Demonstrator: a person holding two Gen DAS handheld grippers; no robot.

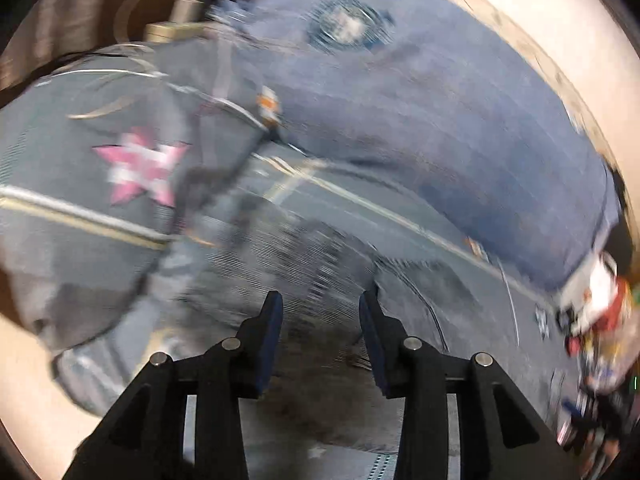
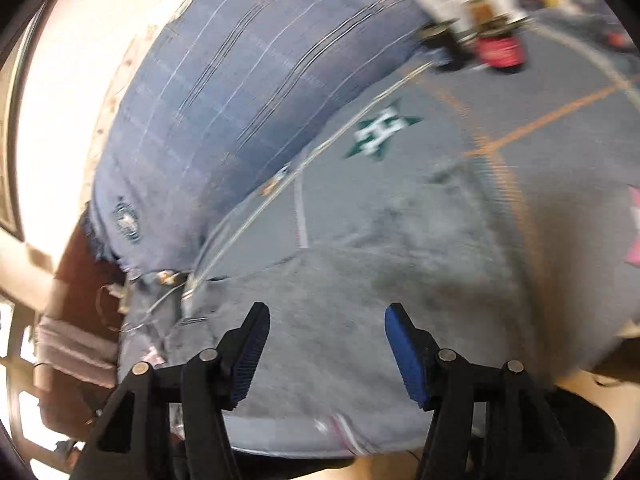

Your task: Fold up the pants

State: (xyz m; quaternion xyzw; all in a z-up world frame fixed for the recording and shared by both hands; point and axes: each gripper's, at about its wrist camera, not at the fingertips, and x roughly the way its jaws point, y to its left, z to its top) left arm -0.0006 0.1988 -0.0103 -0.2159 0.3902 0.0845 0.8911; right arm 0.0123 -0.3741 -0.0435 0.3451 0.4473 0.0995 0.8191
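Both frames motion-blurred. Grey pants (image 2: 380, 280) lie on a grey star-print mat (image 2: 400, 128), just ahead of both tools. Left hand-held gripper (image 1: 320, 308): jaws apart, nothing between, cloth just under the tips. Right hand-held gripper (image 2: 326, 320): jaws wide apart, empty, above the cloth. Blue striped cloth (image 1: 440, 120) lies beyond the pants, against the pale floor (image 1: 540, 20). Blurred red-white clutter (image 1: 600, 320) sits at the mat's edge; can't identify it.

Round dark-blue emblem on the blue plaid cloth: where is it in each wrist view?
Left wrist: round emblem near the top, right of centre, on the blue plaid cloth.
Right wrist: same emblem at left, mid-height, near the cloth's frayed end.
Shared landmark: pink star, cut off at the right edge.
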